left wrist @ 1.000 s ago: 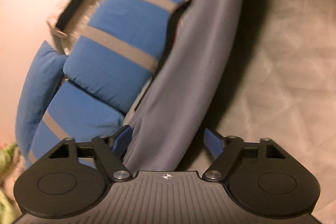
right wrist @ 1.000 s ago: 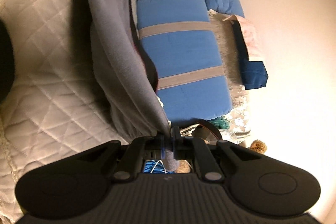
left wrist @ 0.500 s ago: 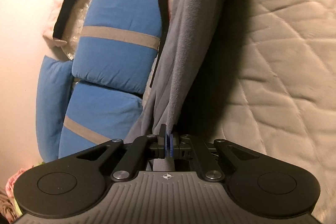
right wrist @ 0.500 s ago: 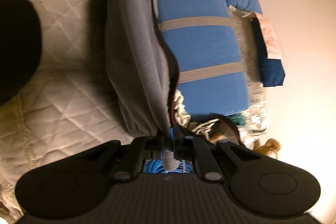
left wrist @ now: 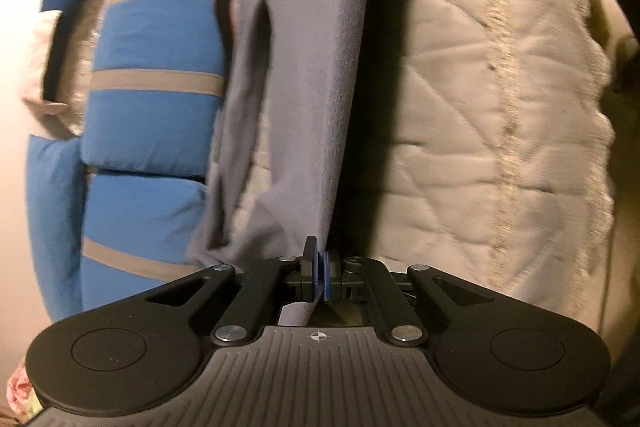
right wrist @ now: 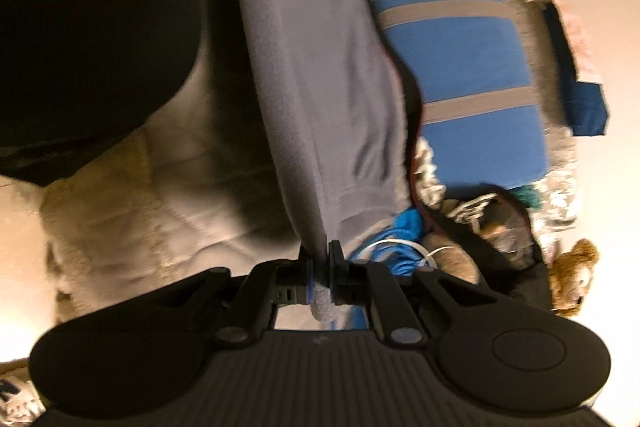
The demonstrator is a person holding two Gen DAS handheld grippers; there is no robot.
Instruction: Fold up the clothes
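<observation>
A grey fleece garment [left wrist: 304, 75] hangs stretched between my two grippers above a quilted cream bedspread [left wrist: 500, 131]. My left gripper [left wrist: 320, 269] is shut on one end of it, cloth pinched between the blue pads. In the right wrist view the same grey garment [right wrist: 320, 67] runs away from my right gripper [right wrist: 320, 275], which is shut on its ribbed hem. A dark red trim shows along the garment's inner edge. The cloth hides part of the bed beneath.
A blue cushion with grey stripes [left wrist: 160, 99] lies along the bed's far side, by a pale wall. A dark round shape [right wrist: 80, 39] fills the right wrist view's upper left. A brown teddy bear [right wrist: 576, 275], blue cloth with a white cord [right wrist: 404, 247] and patterned fabric lie nearby.
The left gripper's fingers closed on the grey garment's end and carried it sideways over the bedspread. The right gripper sank lower, keeping its hold; the dark round shape grew in its view.
</observation>
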